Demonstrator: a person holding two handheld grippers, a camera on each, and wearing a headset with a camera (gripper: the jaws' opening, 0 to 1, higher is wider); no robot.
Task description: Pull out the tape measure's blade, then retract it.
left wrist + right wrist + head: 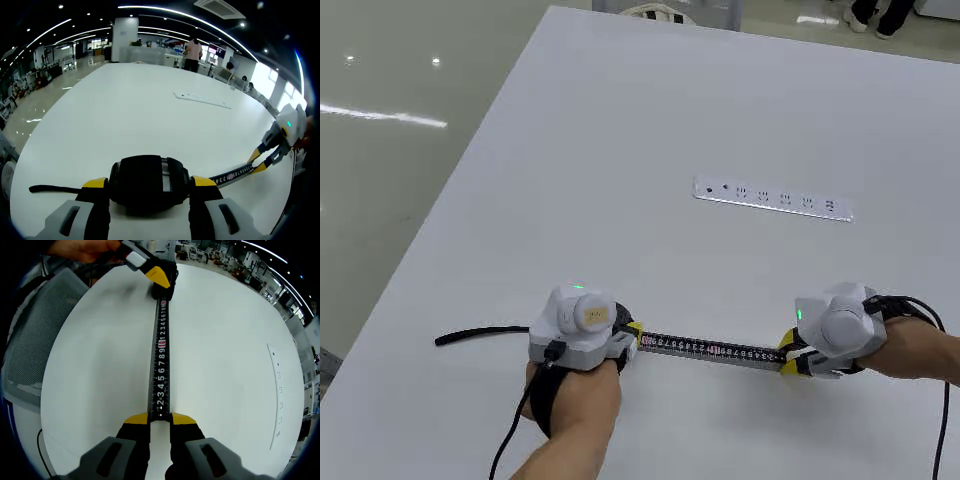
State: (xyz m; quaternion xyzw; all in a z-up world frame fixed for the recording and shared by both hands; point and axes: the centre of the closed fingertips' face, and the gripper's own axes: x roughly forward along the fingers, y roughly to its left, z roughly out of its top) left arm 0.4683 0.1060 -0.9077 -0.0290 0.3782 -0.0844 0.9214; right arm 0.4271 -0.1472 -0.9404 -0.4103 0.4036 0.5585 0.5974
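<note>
1. Head view: one white table (650, 130), whose left edge slants from the far middle to the near left, with glossy floor (390, 160) beyond it. One blade (710, 349) lies drawn out flat close to the near side, spanning two grippers. The left gripper (628, 338) is nearer that left edge and the right gripper (788, 353) is well inside it. One power strip (770, 199) lies farther off, well apart from the blade, with bare tabletop between them. One black strap (480, 334) trails left.
2. Left gripper view: the jaws pinch the one black tape measure case (149, 180) by its sides. The blade leaves it rightward to the right gripper. Open table stretches ahead to the far edge.
3. Right gripper view: the jaws are pressed together on the blade's tip. The numbered blade runs straight ahead to the case. There is bare table on either side, and a grey mesh chair back (35, 330) past the left edge.
</note>
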